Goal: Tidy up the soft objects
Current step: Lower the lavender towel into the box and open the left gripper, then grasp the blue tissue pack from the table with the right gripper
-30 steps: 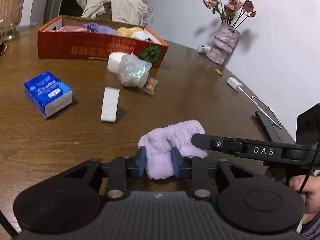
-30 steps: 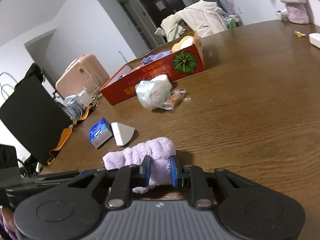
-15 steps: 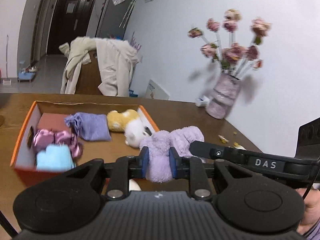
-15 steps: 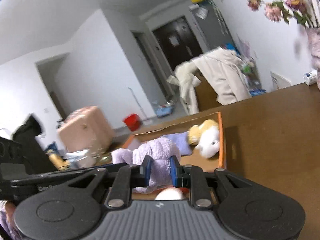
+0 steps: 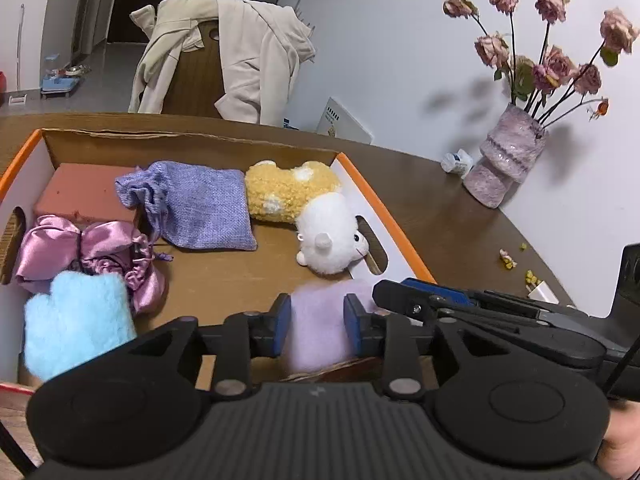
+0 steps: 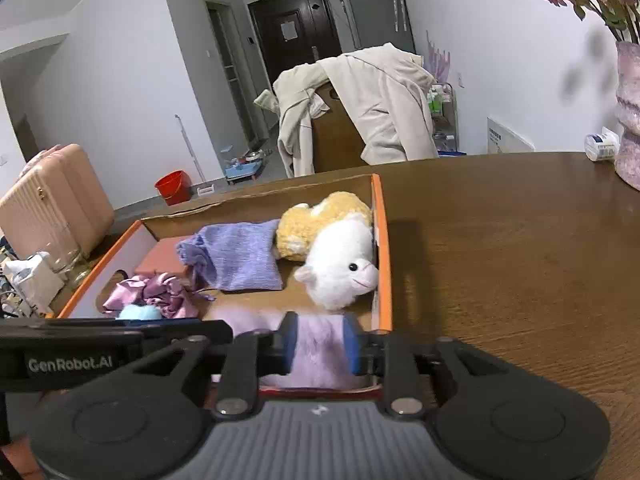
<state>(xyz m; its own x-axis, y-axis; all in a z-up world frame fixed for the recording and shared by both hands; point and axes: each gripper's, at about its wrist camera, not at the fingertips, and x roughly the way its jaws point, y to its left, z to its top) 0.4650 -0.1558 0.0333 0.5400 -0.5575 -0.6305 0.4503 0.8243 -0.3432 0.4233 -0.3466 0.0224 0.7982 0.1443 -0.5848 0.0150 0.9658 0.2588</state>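
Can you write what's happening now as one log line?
fluffy lilac towel over orange cardboard box | left gripper, right gripper jaws just opening, releasing

Both wrist views close above box (image 5: 384,208) near rim, angled down; shared: box interior, draped chair (image 6: 360,120).

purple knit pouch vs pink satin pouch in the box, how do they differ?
The purple knit pouch is matte, coarse weave; the pink satin pouch is glossy. The knit pouch lies flat and smooth; the satin pouch is crumpled, partly under the blue fluffy piece. Both are drawstring pouches on the floor of the cardboard box.
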